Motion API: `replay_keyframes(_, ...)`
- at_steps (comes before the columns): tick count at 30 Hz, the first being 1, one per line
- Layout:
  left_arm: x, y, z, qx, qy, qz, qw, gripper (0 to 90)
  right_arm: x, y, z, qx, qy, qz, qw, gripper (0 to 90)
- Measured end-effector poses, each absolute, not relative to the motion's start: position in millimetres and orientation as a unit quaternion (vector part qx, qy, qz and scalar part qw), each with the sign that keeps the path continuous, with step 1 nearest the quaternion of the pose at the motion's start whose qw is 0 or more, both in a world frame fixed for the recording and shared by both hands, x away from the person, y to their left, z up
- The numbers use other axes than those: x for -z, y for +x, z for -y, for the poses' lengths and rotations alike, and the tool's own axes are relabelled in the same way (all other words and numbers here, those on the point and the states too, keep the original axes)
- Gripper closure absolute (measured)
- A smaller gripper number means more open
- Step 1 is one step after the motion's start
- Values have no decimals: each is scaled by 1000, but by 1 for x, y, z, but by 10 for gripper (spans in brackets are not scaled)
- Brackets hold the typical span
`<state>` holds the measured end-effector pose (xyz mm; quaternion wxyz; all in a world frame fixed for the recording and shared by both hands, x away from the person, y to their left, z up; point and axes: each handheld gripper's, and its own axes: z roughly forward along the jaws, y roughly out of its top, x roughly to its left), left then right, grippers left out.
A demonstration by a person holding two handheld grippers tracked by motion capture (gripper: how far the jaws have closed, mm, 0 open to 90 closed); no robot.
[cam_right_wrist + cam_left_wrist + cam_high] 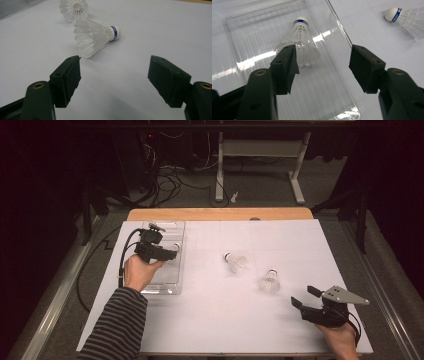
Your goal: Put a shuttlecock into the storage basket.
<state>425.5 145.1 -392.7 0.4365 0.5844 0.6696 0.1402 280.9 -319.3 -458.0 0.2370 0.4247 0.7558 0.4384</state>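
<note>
Shuttlecock in the tray (pixel 300 40) lying on its side, white cork with blue band pointing away from the left gripper's camera, feather skirt toward the jaws. Clear plastic tray (pixel 170 287) set on the left part of the white table sheet (pixel 210 320), toward the far side. Left gripper (pixel 172 252) held over the tray by the left hand (pixel 140 272), striped sleeve (pixel 117 325) coming in from the near edge. Jaws wide apart, nothing gripped; left pad close beside the feather tips, whether touching or just clear hard to tell from the left gripper view; right pad well apart from the feathers, above the tray's right wall.

Two more shuttlecocks lying on the bare sheet near the middle: middle shuttlecock (pixel 235 261) to the right of the tray, right shuttlecock (pixel 270 281) nearer and farther right, the two near each other but apart.

Right gripper (pixel 301 297) resting low at the near right corner of the sheet, in the right hand (pixel 342 337), grey three-cornered plate (pixel 345 295) on top. Jaws wide, empty, pointing toward the right shuttlecock, which lies just beyond the pads, skirt toward them, cork to the right in the right gripper view.
</note>
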Motion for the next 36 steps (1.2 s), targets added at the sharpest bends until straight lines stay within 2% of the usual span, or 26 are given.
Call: replay_keyframes(36, 383, 398, -145, -131, 593, -641, 470, 421, 458, 281, 319, -436, 424, -757, 237, 271)
